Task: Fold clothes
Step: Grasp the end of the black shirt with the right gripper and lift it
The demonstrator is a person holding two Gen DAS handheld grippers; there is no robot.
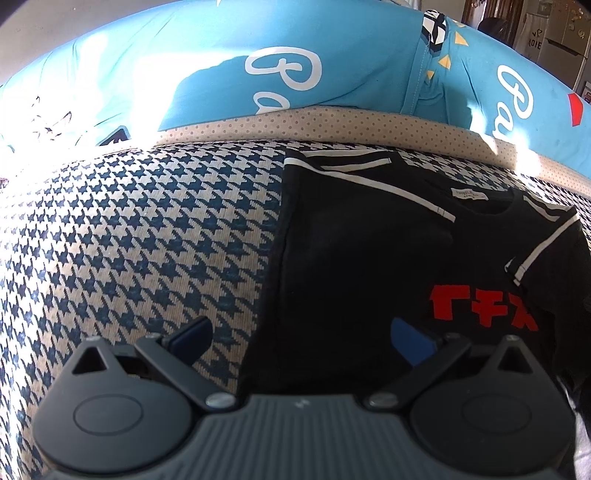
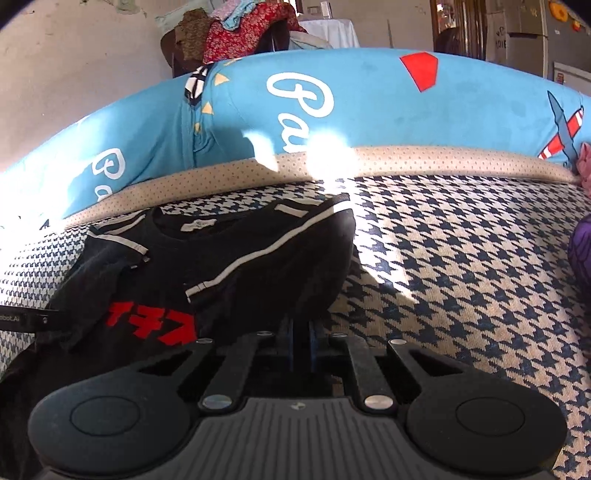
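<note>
One black T-shirt (image 1: pixel 369 258) lies on the houndstooth cover (image 1: pixel 129 240) of what looks like a sofa seat, in front of one long blue cushion (image 1: pixel 184 74) with white script. The shirt has white stripes along its shoulders and sleeves, one neck label, and one line of red letters on the chest. Its long axis runs from the collar, which points toward the cushion, to the hem, which comes toward the cameras. Both sides are folded in over the body, so the sleeves lie on top.

Two grippers are in view. The left gripper (image 1: pixel 303 338) stands wide open over the shirt's left edge, one blue pad above the cover and the other above black cloth, nothing between them. The right gripper (image 2: pixel 301 328) is drawn nearly shut, its two blue pads close together at the shirt's right edge; black cloth seems pinched there, though shadow hides the contact.

Farther back, a heap of clothes (image 2: pixel 236 33) sits beyond the cushion, and a purple item (image 2: pixel 580 258) lies at the right edge.
</note>
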